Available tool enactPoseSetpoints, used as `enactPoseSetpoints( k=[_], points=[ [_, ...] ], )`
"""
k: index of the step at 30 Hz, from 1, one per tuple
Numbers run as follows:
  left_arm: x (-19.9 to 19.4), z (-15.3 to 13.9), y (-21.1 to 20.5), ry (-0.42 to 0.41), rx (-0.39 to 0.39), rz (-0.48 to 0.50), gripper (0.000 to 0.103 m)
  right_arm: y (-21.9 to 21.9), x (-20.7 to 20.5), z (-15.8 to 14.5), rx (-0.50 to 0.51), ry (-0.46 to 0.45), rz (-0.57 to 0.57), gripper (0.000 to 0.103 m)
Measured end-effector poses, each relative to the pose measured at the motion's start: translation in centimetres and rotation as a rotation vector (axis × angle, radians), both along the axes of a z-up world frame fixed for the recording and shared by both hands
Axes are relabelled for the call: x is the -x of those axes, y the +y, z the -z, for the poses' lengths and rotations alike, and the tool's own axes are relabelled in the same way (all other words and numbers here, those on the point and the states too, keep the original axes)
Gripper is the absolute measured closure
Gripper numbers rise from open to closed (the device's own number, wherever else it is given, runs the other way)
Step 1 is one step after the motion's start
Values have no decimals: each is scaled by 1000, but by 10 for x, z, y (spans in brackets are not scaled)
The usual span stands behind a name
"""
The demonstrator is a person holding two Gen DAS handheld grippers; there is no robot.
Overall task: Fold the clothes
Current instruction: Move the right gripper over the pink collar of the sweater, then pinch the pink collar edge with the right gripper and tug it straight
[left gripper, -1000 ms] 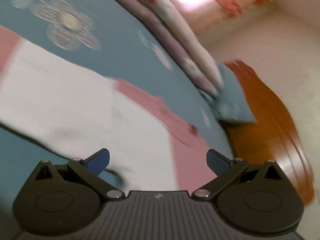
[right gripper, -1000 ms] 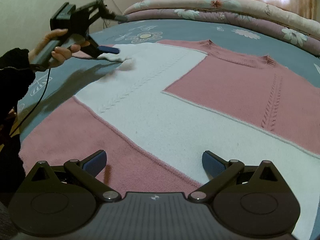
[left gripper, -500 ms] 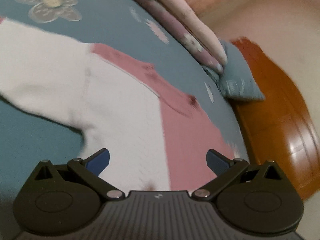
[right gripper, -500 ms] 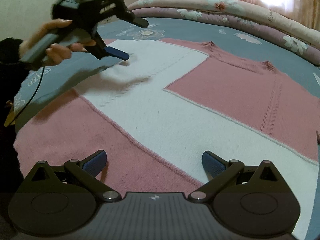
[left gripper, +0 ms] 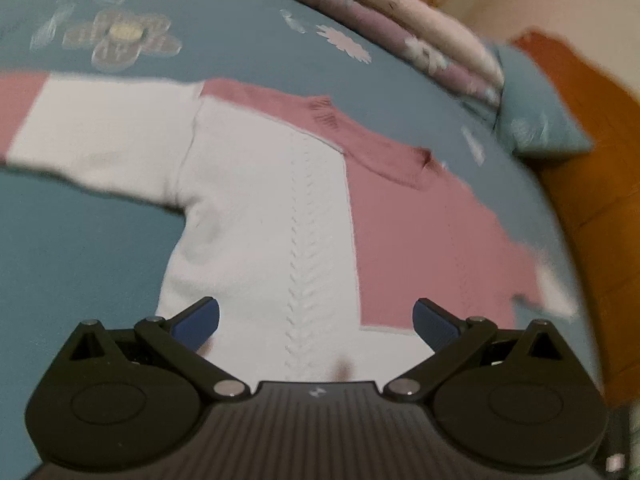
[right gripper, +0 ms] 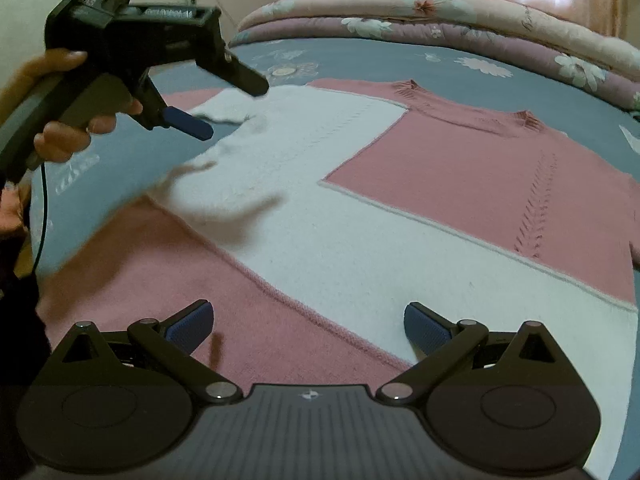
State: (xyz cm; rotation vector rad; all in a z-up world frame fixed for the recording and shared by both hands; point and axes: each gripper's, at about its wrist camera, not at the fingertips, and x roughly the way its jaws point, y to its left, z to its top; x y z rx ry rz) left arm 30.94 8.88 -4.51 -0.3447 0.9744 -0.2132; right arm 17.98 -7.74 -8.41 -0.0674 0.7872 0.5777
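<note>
A pink and white knitted sweater (right gripper: 360, 240) lies spread flat on the blue bedspread (right gripper: 460, 76), neck toward the far side. In the left wrist view the sweater (left gripper: 260, 208) shows its white body and one sleeve stretched to the left. My left gripper (left gripper: 316, 320) hovers open above the white part, holding nothing. From the right wrist view that left gripper (right gripper: 224, 104) hangs in the air at the upper left, held by a hand (right gripper: 60, 144), over the sleeve side. My right gripper (right gripper: 308, 324) stands open just above the pink lower part near the hem.
A rolled floral quilt (right gripper: 440, 12) runs along the far edge of the bed. A blue pillow (left gripper: 536, 120) lies at the bed's right end, beside orange-brown wood (left gripper: 592, 208). Bare bedspread (left gripper: 80, 248) shows left of the sweater. A cable (right gripper: 40, 220) trails from the left gripper.
The left gripper has risen off the sleeve area and swung back toward the sweater's body, staying open. The right gripper has barely moved.
</note>
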Motion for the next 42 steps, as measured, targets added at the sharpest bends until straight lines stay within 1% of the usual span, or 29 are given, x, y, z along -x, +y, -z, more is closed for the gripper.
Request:
enactPoseSetpoints(
  k=[2,3,7,9,11,13,14,16,17,18,19,20,22,24,25,26,28,30,32,35,39,40,42],
  points=[
    [-3,-1,-21,-29,-84,29,1,-6,1,-8,-22,-34,25,0],
    [-4,2,-29,-40,-101,41,1,-9,1,-13,-27,-61,37,0],
    [-4,20,-46,-55,-90,75,1,-30,4,-29,-55,-188,129,0],
    [-8,29,-50,-55,-79,101,1,-41,5,-37,-58,-272,217,1],
    [-10,31,-51,-86,-92,133,1,-50,-2,-51,-60,-348,290,1],
    [-11,32,-47,-104,-114,132,1,-50,-19,-70,-9,-390,304,3],
    [-14,34,-44,-95,-118,129,1,-47,-32,-81,51,-400,289,7],
    [-17,33,-35,-75,-88,118,1,-37,-60,-104,155,-413,256,8],
    [-17,32,-31,-78,-60,122,1,-30,-79,-116,179,-410,235,15],
    [-17,32,-27,-82,-36,123,1,-23,-97,-127,192,-403,219,20],
    [-18,32,-24,-86,-23,118,1,-16,-115,-135,184,-387,208,27],
    [-18,34,-21,-87,-17,110,1,-8,-136,-142,165,-369,197,35],
    [-20,38,-20,-85,-20,108,1,7,-172,-148,115,-315,182,47],
    [-19,39,-24,-99,-44,129,1,25,-208,-141,61,-238,172,49],
    [-18,39,-25,-107,-60,144,1,35,-224,-133,46,-204,169,58],
    [-18,40,-27,-112,-74,156,1,45,-239,-124,36,-167,168,74],
    [-18,40,-30,-120,-84,166,1,62,-267,-100,15,-72,164,92],
    [-17,40,-29,-123,-88,178,1,78,-292,-76,-15,13,159,92],
    [-17,41,-29,-126,-87,190,1,88,-308,-60,-9,46,160,92],
    [-18,42,-26,-131,-67,193,1,101,-329,-36,-24,119,148,92],
    [-18,43,-26,-141,-58,200,1,106,-350,-15,-13,150,183,92],
    [-17,43,-26,-143,-61,203,1,106,-355,-12,-21,147,188,94],
    [-17,44,-27,-147,-62,204,1,107,-363,-9,-35,135,195,94]
  ],
)
